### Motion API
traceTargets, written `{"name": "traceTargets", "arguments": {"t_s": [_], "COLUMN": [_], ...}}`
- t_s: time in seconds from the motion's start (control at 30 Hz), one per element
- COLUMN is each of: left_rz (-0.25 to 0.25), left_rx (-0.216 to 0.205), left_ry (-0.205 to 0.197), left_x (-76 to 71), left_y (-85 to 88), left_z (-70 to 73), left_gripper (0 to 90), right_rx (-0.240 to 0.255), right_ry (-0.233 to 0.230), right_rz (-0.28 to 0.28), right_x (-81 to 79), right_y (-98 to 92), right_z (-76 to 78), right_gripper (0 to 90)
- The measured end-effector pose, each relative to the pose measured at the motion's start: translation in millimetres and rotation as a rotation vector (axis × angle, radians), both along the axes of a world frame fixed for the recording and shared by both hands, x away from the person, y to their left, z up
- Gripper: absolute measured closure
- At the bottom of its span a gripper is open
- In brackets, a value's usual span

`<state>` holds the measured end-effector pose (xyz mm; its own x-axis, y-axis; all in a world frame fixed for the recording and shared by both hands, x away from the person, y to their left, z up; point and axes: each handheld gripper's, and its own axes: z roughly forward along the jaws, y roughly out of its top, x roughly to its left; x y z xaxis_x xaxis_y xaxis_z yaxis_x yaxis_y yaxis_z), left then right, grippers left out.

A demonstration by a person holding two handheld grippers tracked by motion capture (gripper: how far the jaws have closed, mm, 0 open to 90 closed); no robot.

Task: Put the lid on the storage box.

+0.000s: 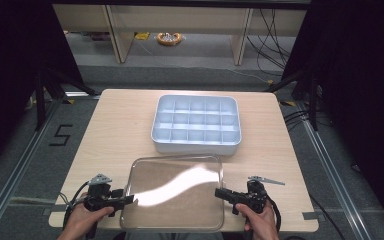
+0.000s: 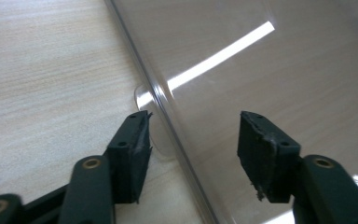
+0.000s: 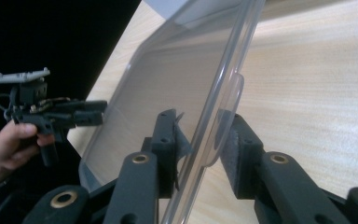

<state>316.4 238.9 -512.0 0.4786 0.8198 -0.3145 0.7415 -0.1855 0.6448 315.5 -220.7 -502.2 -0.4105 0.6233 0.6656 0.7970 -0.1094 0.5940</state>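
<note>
A clear plastic lid (image 1: 172, 195) lies near the table's front edge, and glare runs across it. My left gripper (image 1: 132, 200) is at the lid's left rim. It is open, with one jaw outside the rim by a small clear tab (image 2: 144, 100) and the other over the lid (image 2: 261, 93). At the lid's right rim, my right gripper (image 1: 217, 191) has its jaws pressed from both sides on the rim and its tab (image 3: 230, 100). In the right gripper view the lid (image 3: 168, 70) stretches away from my right gripper (image 3: 205, 140) to the left gripper (image 3: 103, 112), which a hand holds.
A pale grey tray (image 1: 196, 146) divided into several empty compartments stands behind the lid at the table's middle. Bare wood lies to either side of it. Black curtains flank the table, and shelving legs and cables stand on the floor beyond.
</note>
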Motion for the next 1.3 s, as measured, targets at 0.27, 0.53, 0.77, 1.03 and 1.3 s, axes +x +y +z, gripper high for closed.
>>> {"name": "traceTargets", "arguments": {"t_s": [0.27, 0.53, 0.77, 1.03, 1.3], "left_rz": [0.066, 0.122, 0.141, 0.2, 0.194], "left_rx": [-0.093, -0.14, -0.223, -0.314, -0.306], "left_ry": [0.045, 0.061, 0.018, -0.05, -0.165], "left_x": [5.3, 6.7, 0.9, -5.3, -13.8], "left_y": [4.8, 4.2, 3.5, 9.3, 5.3], "left_z": [-0.7, -1.7, 5.4, 19.3, 49.6], "left_gripper": [34.9, 39.0, 51.3, 64.1, 67.6], "right_rx": [0.036, -0.018, -0.143, -0.166, -0.168], "right_ry": [0.012, -0.025, -0.031, -0.031, -0.089], "right_rz": [0.02, 0.034, 0.009, -0.017, -0.025], "right_x": [3.0, 8.8, 8.2, 2.4, -1.3], "right_y": [3.0, 4.5, 2.1, 3.0, -0.6], "right_z": [3.3, 7.9, 19.9, 29.0, 42.0], "right_gripper": [73.1, 71.8, 68.0, 68.4, 70.8]}}
